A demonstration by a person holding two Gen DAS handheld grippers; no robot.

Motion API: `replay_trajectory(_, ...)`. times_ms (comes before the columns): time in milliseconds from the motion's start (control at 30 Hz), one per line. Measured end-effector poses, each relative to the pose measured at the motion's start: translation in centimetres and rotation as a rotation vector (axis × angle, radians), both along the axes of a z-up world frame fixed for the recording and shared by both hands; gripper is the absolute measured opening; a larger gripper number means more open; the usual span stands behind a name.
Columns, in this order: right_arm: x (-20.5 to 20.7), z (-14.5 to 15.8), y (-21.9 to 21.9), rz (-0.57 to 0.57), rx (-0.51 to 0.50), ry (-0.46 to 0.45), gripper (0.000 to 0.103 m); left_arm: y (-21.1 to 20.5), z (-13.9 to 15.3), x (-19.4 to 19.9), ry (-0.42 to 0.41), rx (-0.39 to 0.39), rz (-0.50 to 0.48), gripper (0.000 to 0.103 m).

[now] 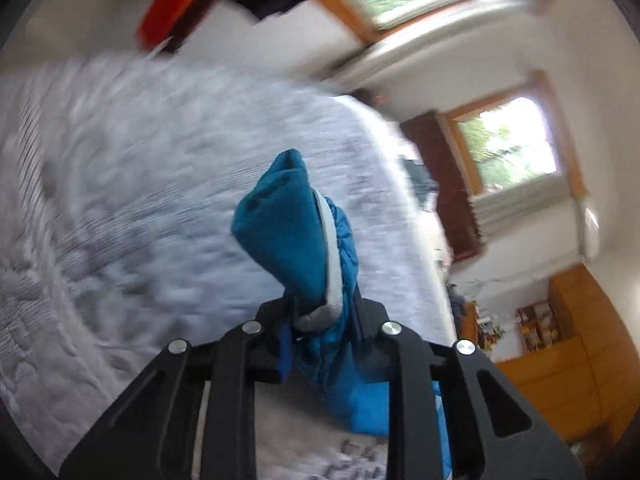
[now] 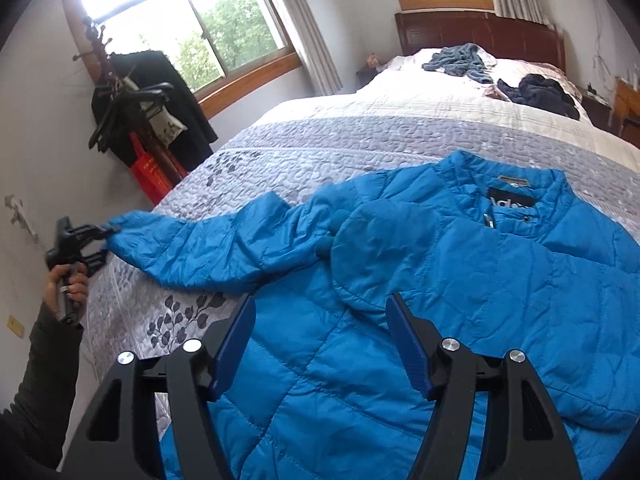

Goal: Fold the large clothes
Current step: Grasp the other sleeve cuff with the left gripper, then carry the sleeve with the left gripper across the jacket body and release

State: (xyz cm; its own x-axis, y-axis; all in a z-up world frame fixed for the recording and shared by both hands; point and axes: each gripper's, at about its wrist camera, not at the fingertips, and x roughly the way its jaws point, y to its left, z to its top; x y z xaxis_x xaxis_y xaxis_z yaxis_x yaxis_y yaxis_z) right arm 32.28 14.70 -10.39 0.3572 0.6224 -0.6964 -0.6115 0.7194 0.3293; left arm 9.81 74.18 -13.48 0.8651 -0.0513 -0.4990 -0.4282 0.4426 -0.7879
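Right wrist view: the blue quilted jacket (image 2: 440, 264) lies spread front-up on the grey quilted bedspread (image 2: 320, 140), collar toward 1 o'clock; the right gripper (image 2: 322, 344) hovers over its body with jaws wide apart and nothing between them. Toward 9 o'clock, the left gripper (image 2: 105, 242) is clamped tight on the sleeve cuff (image 1: 296, 232), stretched out over the bed's edge.

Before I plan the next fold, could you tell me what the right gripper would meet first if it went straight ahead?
Most likely the blue jacket: the right gripper, jaws open, points at its quilted front lying on the bed, though depth is unclear.
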Motion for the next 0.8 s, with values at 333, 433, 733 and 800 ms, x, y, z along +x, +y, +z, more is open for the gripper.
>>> replay_trajectory(333,0.6,0.9,-3.0,-0.085,0.107,0.069,0.068,-14.2,11.9,8.6,-0.174,0.202,-0.321,0.02)
replay_trajectory(433,1.1,1.2,-4.7,-0.128,0.147,0.09,0.068,-19.0,12.7,11.4,-0.17,0.25,-0.404,0.02)
replay_trajectory(733,3.2,0.5,-9.3,-0.228,0.211,0.162,0.069,-31.6,7.0,20.0,-0.078,0.258,-0.654,0.02)
replay_trajectory(800,3.8,-0.1,-9.8,-0.238,0.226,0.19,0.069,-34.4,4.7,21.5,-0.036,0.262,-0.705,0.02)
